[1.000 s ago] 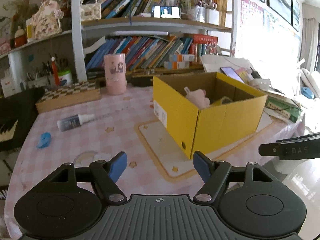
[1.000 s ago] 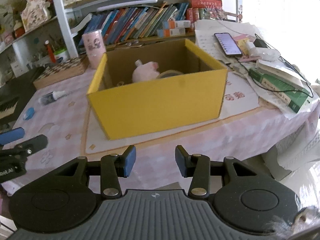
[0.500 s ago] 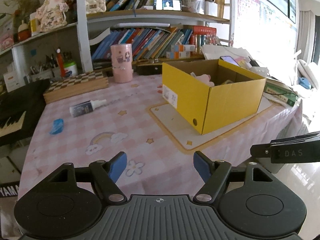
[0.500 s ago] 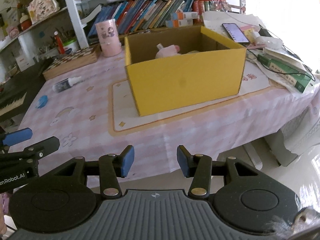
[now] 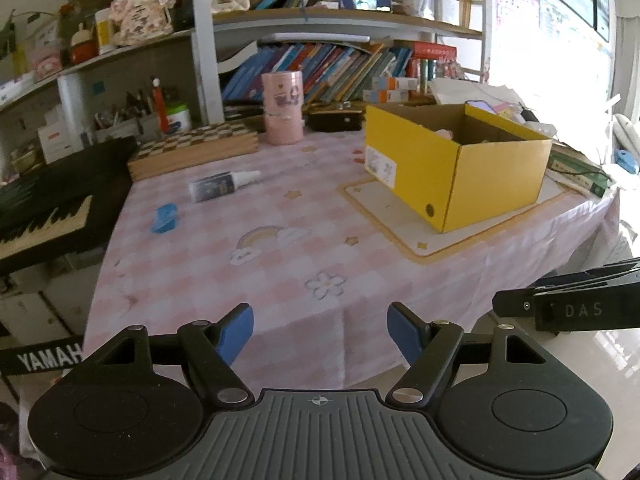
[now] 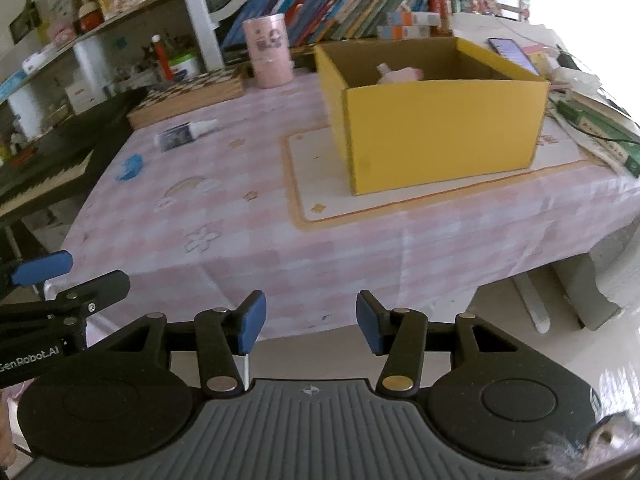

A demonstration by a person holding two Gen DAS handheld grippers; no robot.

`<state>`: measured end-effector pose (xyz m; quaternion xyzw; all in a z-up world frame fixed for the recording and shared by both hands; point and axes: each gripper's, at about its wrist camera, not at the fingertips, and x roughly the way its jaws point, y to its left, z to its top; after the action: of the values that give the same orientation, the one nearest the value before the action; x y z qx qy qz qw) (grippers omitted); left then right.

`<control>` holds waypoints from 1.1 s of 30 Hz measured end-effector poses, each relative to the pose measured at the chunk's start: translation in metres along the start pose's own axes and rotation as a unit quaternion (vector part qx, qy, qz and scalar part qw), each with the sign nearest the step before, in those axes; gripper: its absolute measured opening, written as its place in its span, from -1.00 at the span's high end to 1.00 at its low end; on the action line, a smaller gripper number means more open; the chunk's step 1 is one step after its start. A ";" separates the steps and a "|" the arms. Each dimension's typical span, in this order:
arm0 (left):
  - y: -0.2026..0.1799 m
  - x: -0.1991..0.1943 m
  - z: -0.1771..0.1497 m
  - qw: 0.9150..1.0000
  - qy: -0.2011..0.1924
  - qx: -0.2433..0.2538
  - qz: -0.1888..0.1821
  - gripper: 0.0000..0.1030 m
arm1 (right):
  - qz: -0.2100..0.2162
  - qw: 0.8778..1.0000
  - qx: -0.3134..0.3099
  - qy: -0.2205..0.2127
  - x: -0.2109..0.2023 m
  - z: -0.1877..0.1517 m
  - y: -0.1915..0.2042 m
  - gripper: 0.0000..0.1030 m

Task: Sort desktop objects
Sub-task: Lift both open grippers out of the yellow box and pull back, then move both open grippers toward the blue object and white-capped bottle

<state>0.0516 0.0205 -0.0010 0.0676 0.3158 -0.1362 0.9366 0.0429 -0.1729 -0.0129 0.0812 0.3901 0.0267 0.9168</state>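
Observation:
A yellow cardboard box (image 5: 496, 184) (image 6: 444, 128) stands on a cream mat at the table's right, with a pink item (image 6: 400, 74) inside. A small bottle with a white tip (image 5: 224, 185) (image 6: 186, 133) and a blue clip (image 5: 164, 218) (image 6: 130, 166) lie on the pink checked tablecloth at the left. My left gripper (image 5: 320, 334) is open and empty, held off the table's front edge. My right gripper (image 6: 310, 322) is open and empty, also off the front edge and to the right of the left one.
A pink canister (image 5: 282, 108) and a chequered wooden board (image 5: 192, 148) stand at the back. A black keyboard (image 5: 48, 208) lies left of the table. Books, papers and a phone (image 6: 512, 50) pile up at the right. Bookshelves rise behind.
Both grippers have pulled back from the table, away from the yellow box, and now hang beyond its front edge. Both stayed open and empty.

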 end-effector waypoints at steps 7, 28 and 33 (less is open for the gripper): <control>0.017 -0.012 -0.012 1.000 0.005 -0.007 0.021 -0.48 | 0.025 0.999 -0.030 0.009 0.004 -0.007 0.029 0.03; 0.060 -0.033 -0.025 0.997 -0.008 -0.032 0.064 -0.48 | 0.068 0.994 -0.088 0.002 0.011 -0.010 0.088 -0.01; 0.069 -0.035 -0.025 0.997 -0.015 -0.035 0.067 -0.48 | 0.070 0.993 -0.093 -0.005 0.010 -0.008 0.097 -0.03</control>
<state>0.0305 0.0989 0.0032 0.0538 0.3007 -0.0632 0.9501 0.0452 -0.0753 -0.0093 0.0228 0.3744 0.1265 0.9183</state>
